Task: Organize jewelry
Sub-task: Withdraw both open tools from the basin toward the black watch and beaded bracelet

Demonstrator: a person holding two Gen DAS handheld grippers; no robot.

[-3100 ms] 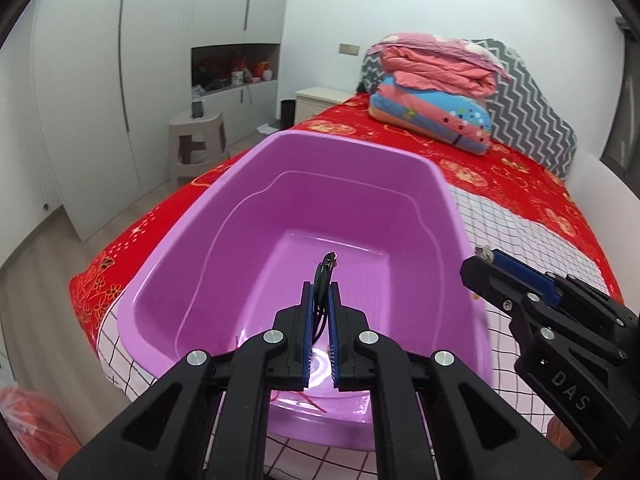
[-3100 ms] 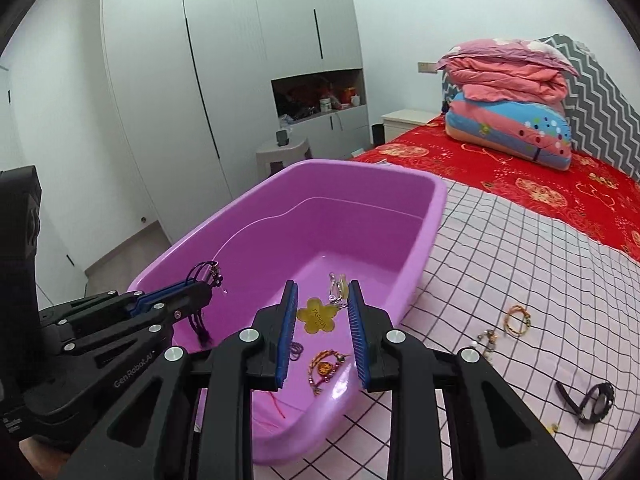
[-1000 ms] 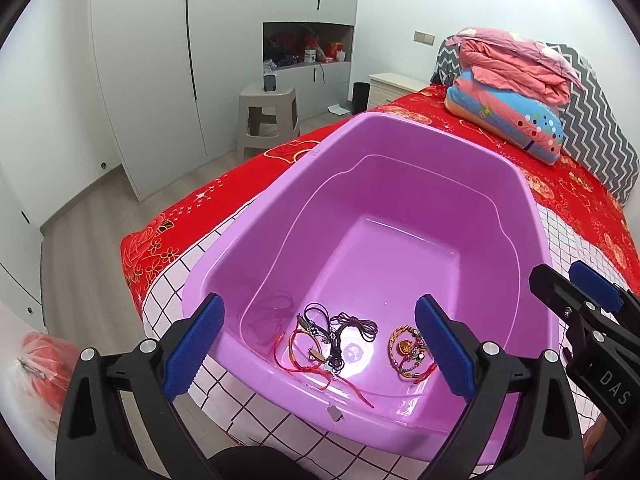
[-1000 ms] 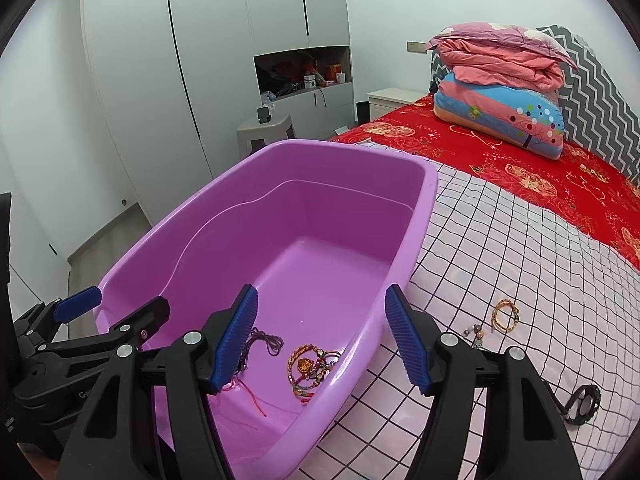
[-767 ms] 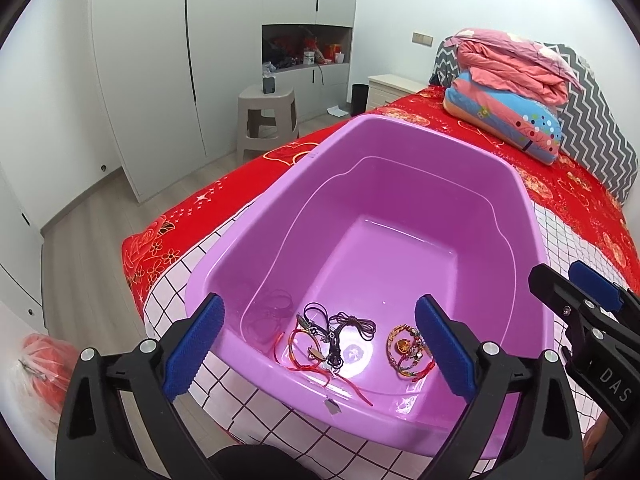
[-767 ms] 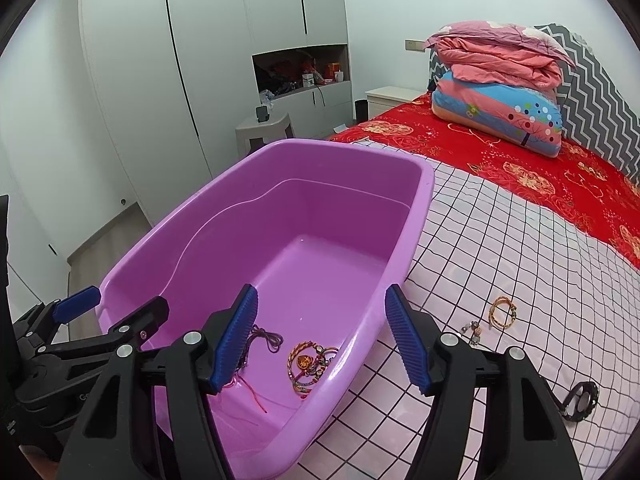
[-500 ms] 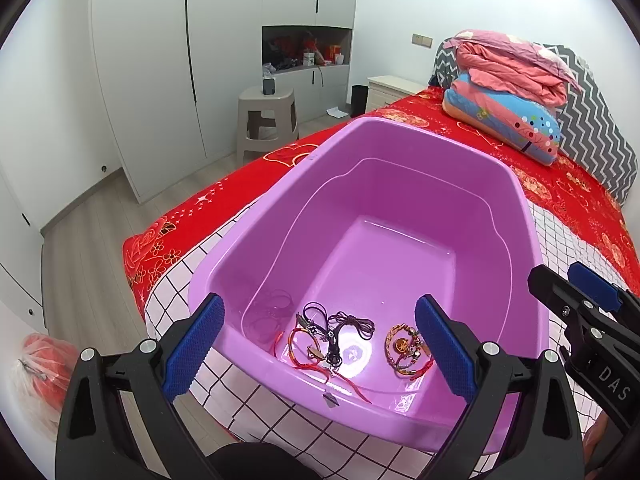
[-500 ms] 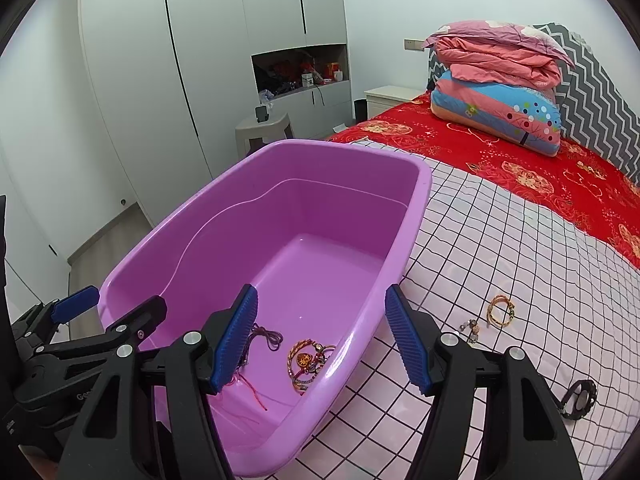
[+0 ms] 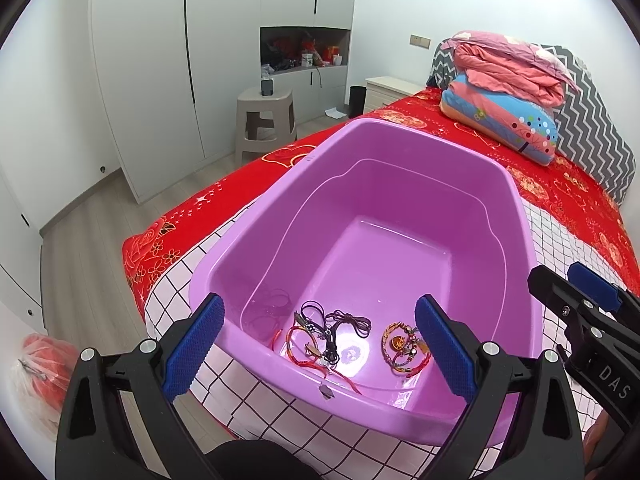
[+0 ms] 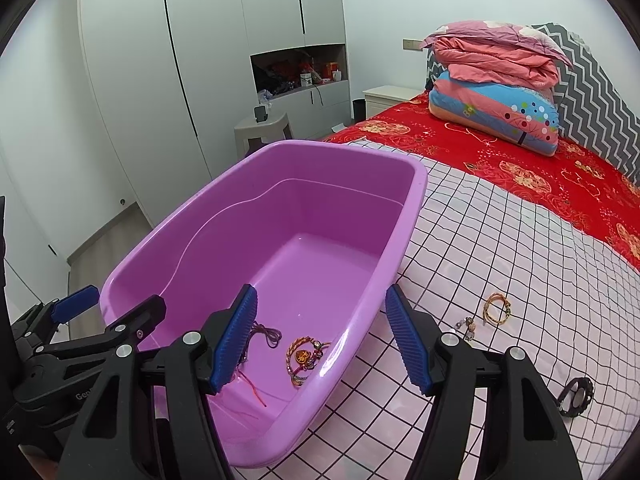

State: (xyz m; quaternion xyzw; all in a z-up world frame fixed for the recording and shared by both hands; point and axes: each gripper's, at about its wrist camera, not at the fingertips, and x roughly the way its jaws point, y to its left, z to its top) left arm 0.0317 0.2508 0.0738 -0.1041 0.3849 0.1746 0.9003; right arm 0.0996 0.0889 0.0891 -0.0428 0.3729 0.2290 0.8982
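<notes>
Left wrist view: left gripper (image 9: 318,342) wide open, nothing between the fingers. Purple tub (image 9: 516,208) on the bed, straight ahead. Cord bracelets (image 9: 320,334) and a gold beaded bracelet (image 9: 402,346) lie at its near end.

Right wrist view: right gripper (image 10: 322,342) open, empty, over the tub's right wall. Loose pieces remain on the checkered sheet (image 10: 520,240), right of the fingers: gold bangle (image 10: 497,308), small charm (image 10: 467,326), black bracelet (image 10: 576,396). Judgement: right hand nearer.

A: Both views are bright and evenly lit; shadows stay soft, and a pale sheen shows on the purple tub (image 9: 404,240) floor.

B: Sharp focus. Fisheye bends the wardrobe (image 10: 224,72) lines, and the corners go black.
</notes>
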